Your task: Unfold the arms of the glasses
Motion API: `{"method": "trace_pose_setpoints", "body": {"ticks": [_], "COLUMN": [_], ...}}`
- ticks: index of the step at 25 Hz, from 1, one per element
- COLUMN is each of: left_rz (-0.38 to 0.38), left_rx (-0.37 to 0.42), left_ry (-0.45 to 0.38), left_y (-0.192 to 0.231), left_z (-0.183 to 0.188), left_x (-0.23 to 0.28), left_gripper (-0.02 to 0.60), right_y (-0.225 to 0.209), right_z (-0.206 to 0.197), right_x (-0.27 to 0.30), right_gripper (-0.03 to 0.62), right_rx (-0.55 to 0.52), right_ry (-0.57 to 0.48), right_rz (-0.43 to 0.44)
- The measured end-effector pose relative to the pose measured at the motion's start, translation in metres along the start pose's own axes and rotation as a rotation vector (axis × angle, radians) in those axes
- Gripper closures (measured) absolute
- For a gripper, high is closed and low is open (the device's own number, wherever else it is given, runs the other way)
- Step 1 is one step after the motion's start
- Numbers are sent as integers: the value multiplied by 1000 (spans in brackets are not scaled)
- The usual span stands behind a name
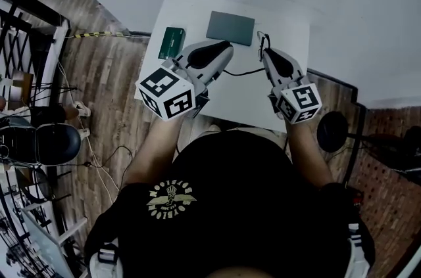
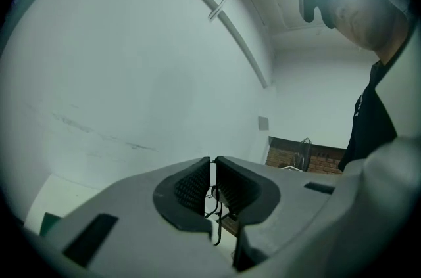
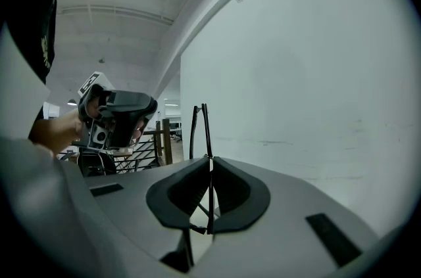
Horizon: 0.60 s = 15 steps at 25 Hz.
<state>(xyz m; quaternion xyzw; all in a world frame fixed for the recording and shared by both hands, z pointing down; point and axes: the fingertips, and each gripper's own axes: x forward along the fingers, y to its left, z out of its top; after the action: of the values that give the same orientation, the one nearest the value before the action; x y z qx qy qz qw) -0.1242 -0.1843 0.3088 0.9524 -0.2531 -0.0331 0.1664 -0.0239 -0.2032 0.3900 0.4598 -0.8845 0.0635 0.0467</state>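
Thin black wire glasses point(image 1: 262, 40) hang in the air between my two grippers, above the white table point(image 1: 289, 27). My right gripper point(image 1: 266, 54) is shut on the frame. In the right gripper view, the glasses point(image 3: 204, 129) stick up out of its closed pads point(image 3: 191, 188). My left gripper point(image 1: 227, 53) is shut on a thin black arm point(image 1: 243, 71) that runs across to the right gripper. In the left gripper view, that arm point(image 2: 214, 194) sits in the narrow slit between the pads point(image 2: 192, 186). The left gripper point(image 3: 118, 115) also shows in the right gripper view, off to the left.
On the table's far side lie a green box point(image 1: 172, 42) and a grey flat case point(image 1: 230, 27). A white wall stands behind the table. Wooden floor with cables and a black chair point(image 1: 46, 142) lies to the left, and a round black stand point(image 1: 332, 131) to the right.
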Motion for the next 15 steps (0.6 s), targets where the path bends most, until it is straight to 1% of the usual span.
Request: {"method": "trace_pose_setpoints", "body": {"ticks": [3, 6, 9, 13, 15], "left_rz": [-8, -10, -13, 0, 7], "left_rx": [1, 9, 16, 15, 3], "left_ry": [26, 11, 20, 41, 49], "left_y": [-17, -32, -43, -66, -69], "left_z": [-10, -10, -13, -31, -39], "left_x": [30, 61, 84, 119, 127], "left_gripper": [543, 543, 543, 543, 543], "right_y": [-8, -21, -29, -52, -61], "right_z": [0, -3, 2, 8, 9], "right_x": [-13, -28, -42, -78, -87], "right_gripper": [576, 576, 576, 576, 576], "right_rx": [-21, -37, -14, -7, 5], "right_ry": [0, 2, -5, -22, -26], "right_rz": [-7, -6, -11, -14, -14]}}
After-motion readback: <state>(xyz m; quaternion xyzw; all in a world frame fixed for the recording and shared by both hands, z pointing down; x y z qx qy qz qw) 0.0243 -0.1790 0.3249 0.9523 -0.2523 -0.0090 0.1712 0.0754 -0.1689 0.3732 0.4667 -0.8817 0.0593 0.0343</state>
